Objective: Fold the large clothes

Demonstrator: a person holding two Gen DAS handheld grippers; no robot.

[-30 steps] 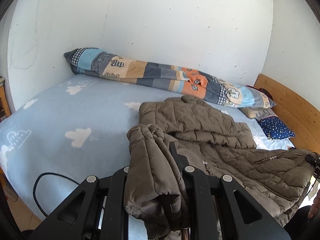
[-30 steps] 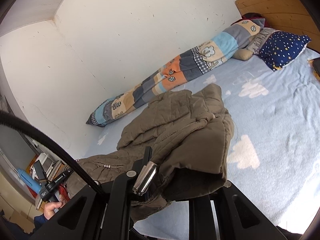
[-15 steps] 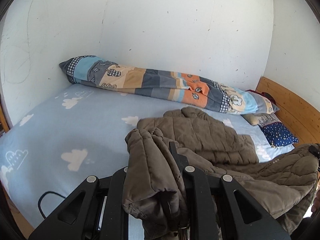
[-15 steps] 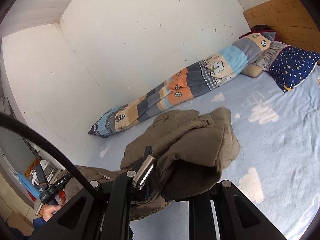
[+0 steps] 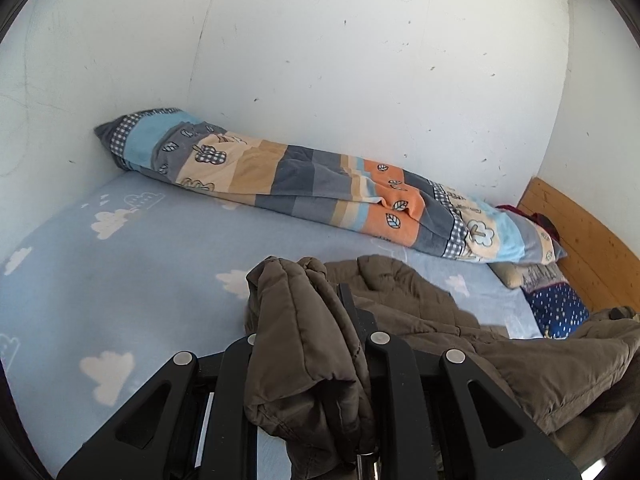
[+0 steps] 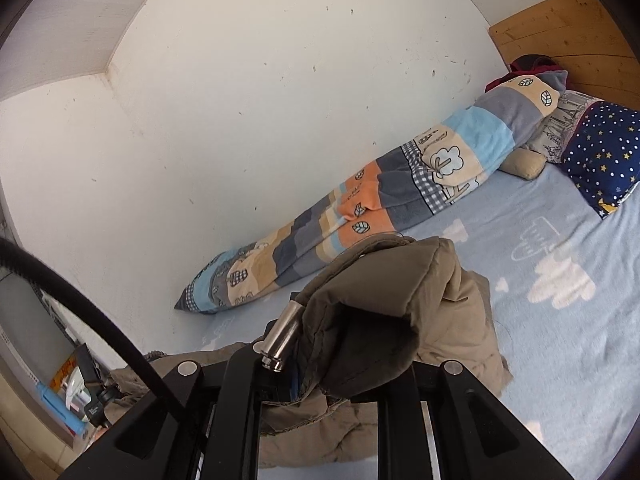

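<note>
Jacket [image 5: 420, 312] — clamped by both grippers, above bed [image 5: 132, 280]

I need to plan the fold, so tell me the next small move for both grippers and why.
Probably carry both grippers forward over the bed and lower the held edge onto the rest of the brown jacket. The left gripper and right gripper are each shut on bunched padded fabric raised off the blue cloud sheet, while the jacket's far part lies on it.

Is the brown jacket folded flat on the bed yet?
No. The jacket is bunched, lifted by the left gripper and right gripper.
</note>
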